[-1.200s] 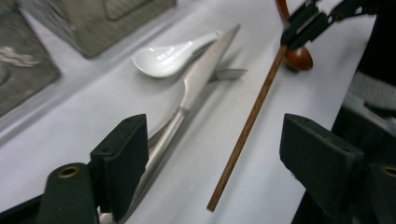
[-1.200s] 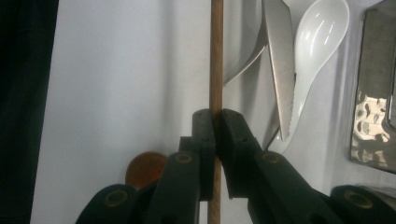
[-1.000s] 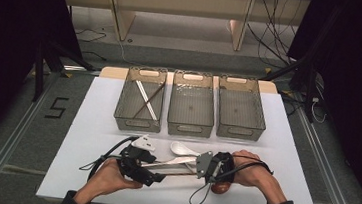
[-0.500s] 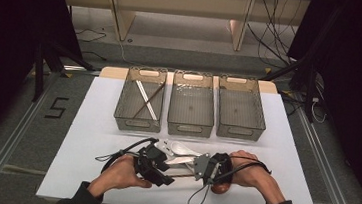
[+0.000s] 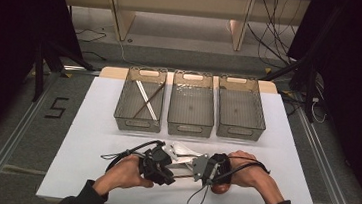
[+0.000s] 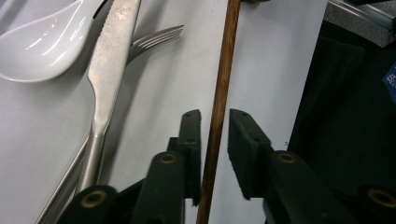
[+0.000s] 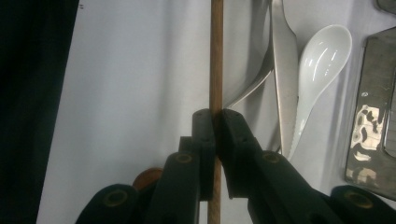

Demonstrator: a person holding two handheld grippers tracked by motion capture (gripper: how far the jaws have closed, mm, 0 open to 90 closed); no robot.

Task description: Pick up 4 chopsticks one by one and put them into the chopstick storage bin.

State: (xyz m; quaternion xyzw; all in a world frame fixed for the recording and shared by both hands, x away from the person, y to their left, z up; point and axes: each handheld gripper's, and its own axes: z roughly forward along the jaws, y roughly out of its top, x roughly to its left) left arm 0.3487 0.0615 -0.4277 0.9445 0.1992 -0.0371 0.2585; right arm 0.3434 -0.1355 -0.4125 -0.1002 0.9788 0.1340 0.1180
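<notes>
Brown wooden chopstick (image 7: 215,70), clamped by right gripper (image 7: 217,122), now sat between left gripper's (image 6: 214,123) just-closing, still-parted jaws, readying handover.

1. The brown chopstick (image 6: 219,93) runs off the top and bottom edges of the left gripper view; neither end shows there
2. In the right gripper view the chopstick (image 7: 215,56) is cut at the top edge, its lower stretch hidden behind the jaws
3. The knife (image 6: 105,79) loses its tip past the top edge
4. Only the tines of the fork (image 6: 156,39) show; the knife covers the rest
5. The white spoon (image 6: 42,42) is cropped at the left edge
6. In the high view the cutlery between the grippers is too small to tell apart
</notes>
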